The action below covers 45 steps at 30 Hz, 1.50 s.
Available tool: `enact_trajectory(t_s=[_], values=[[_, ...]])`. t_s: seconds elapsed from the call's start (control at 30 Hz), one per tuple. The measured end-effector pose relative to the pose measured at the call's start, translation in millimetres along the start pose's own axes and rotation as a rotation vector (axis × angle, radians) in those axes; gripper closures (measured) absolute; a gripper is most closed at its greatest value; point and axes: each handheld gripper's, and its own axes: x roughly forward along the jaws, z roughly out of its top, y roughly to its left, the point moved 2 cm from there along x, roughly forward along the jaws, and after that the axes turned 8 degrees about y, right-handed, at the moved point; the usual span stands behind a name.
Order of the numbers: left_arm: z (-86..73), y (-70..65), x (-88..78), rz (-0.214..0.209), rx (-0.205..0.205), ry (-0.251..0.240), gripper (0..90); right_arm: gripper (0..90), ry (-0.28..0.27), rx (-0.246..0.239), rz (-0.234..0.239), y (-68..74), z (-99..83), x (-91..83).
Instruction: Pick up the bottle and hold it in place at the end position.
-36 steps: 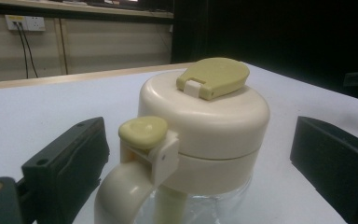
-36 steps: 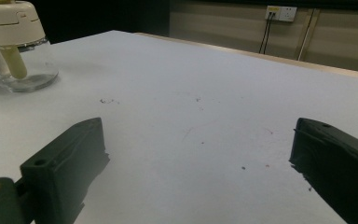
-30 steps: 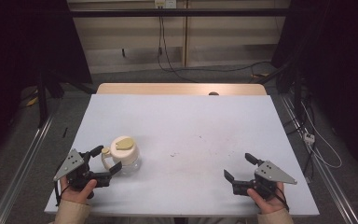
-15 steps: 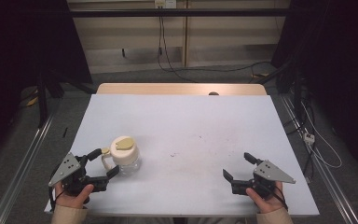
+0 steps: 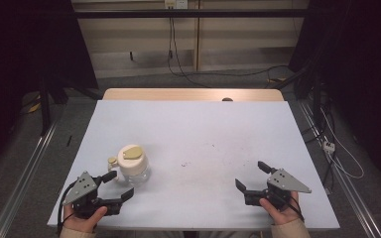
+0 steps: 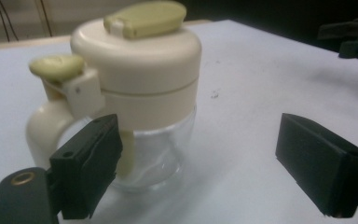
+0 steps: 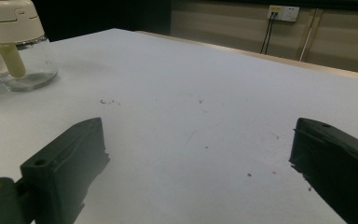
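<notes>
Beside the jar [image 5: 133, 166], left claw [image 5: 113, 187] wide open, right claw [image 5: 251, 177] open too; could tip jar if bumped.

White tabletop [image 5: 203, 134] with small dark specks [image 5: 184, 163] near its middle; black cables [image 5: 178, 49] hang down the beige wall [image 5: 139, 34] behind

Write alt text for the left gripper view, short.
A glass jar with a cream lid and side handle stands on a white table, just beyond the open left gripper, nearer its left-hand jaw, untouched.
</notes>
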Motion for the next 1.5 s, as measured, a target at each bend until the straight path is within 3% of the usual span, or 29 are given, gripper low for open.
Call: enact_trajectory(t_s=[0.1,0.23,0.4,0.73,1.2,1.5], values=[[-3.5,1.8,6.7,0.032,-0.016,0.037,9.4,3.1,-0.001,0.002,-0.002,-0.2,0.0,0.4],[-4.6,3.0,14.1,0.066,-0.022,0.050,7.1,3.4,0.001,0.002,-0.005,-0.7,-0.3,0.6],[-3.6,3.7,21.9,0.093,-0.081,0.036,4.7,3.4,0.001,0.001,-0.005,-0.8,-0.5,0.5],[-1.2,-2.8,37.5,0.203,-0.071,0.025,1.9,3.9,0.003,-0.004,0.001,-0.4,-0.7,1.1],[2.1,12.4,43.0,0.211,-0.090,-0.026,5.8,4.3,0.012,0.001,0.001,-0.4,-1.4,1.2],[7.6,20.8,47.4,0.206,-0.076,-0.040,6.6,4.4,0.011,0.003,0.002,-1.1,-1.6,0.5]])
